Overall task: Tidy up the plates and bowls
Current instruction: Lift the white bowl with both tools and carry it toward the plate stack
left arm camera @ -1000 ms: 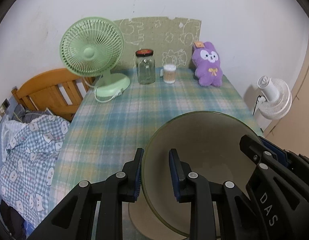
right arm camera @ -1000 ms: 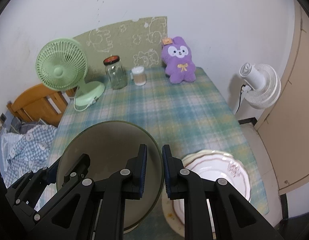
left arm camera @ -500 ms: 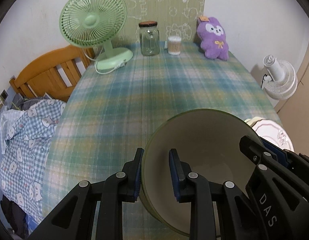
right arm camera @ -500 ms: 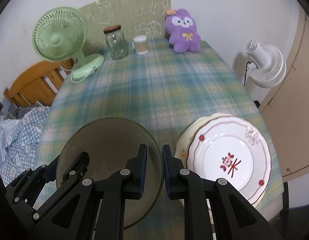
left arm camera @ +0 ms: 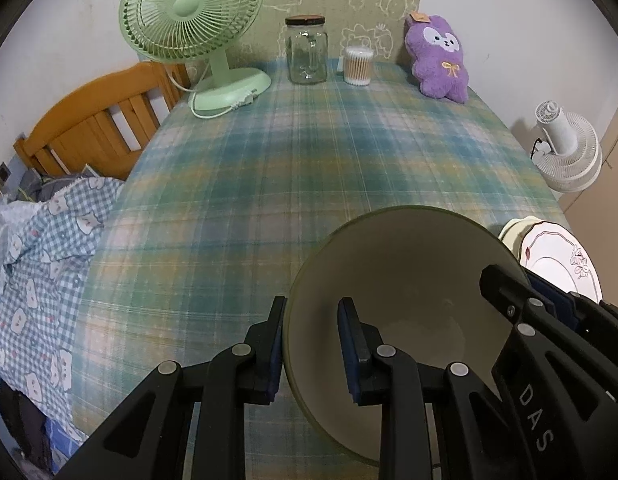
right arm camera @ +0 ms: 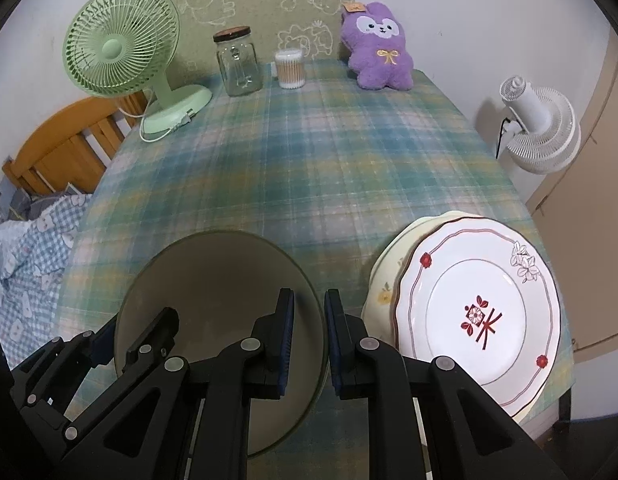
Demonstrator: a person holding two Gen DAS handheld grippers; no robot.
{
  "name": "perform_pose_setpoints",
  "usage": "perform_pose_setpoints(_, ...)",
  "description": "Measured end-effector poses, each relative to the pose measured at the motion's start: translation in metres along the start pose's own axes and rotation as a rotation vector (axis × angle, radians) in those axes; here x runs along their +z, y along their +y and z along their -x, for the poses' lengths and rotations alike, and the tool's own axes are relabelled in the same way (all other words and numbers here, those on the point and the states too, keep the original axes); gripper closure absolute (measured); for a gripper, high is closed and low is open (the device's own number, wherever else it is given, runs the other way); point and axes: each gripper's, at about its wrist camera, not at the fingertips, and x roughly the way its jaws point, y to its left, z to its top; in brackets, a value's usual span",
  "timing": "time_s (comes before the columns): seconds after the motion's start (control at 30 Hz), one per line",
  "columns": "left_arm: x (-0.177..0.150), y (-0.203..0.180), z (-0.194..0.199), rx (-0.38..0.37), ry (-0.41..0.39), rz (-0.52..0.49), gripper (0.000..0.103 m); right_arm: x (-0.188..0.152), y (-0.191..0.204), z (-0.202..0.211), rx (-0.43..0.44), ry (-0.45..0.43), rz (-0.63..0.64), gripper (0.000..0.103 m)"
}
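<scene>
An olive-green bowl (left arm camera: 405, 272) with a pale inside is held above the plaid table by both grippers. My left gripper (left arm camera: 311, 344) is shut on its left rim. My right gripper (right arm camera: 308, 336) is shut on its right rim; the bowl also shows in the right wrist view (right arm camera: 217, 280). To the right, a white plate (right arm camera: 477, 312) with red flower marks lies on a cream plate (right arm camera: 385, 280) near the table's front right corner. The stack shows in the left wrist view (left arm camera: 549, 252) too.
At the table's back stand a green fan (left arm camera: 197, 28), a glass jar (left arm camera: 307, 54), a cup of cotton swabs (left arm camera: 358, 65) and a purple plush rabbit (left arm camera: 439, 60). A wooden bed frame (left arm camera: 93, 128) and checked bedding (left arm camera: 41, 240) lie left. A white fan (right arm camera: 537, 132) stands right.
Both grippers have risen and tilted down with the bowl held between them. The plate stack has come into fuller view at the right.
</scene>
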Motion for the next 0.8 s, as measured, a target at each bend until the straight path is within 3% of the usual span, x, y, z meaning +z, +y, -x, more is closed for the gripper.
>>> perform_pose_setpoints(0.3,0.000,0.002,0.002,-0.012,-0.018,-0.023,0.080,0.001,0.003,-0.002,-0.022,0.009,0.023,0.084)
perform_pose_setpoints(0.4,0.000,0.002,0.002,-0.017,-0.014,-0.030,0.075,0.002,0.006,-0.002,-0.030,0.018,0.041,0.084)
perform_pose_setpoints(0.53,0.003,0.000,0.002,-0.023,-0.003,-0.046,0.064,0.006,0.006,-0.005,-0.029,0.037,0.055,0.083)
perform_pose_setpoints(0.67,0.007,0.001,0.002,-0.021,-0.008,-0.047,0.043,0.011,0.004,-0.007,-0.011,0.052,0.059,0.082)
perform_pose_setpoints(0.8,0.011,0.002,0.000,-0.020,-0.013,-0.040,0.038,0.015,0.000,-0.011,-0.007,0.051,0.040,0.057)
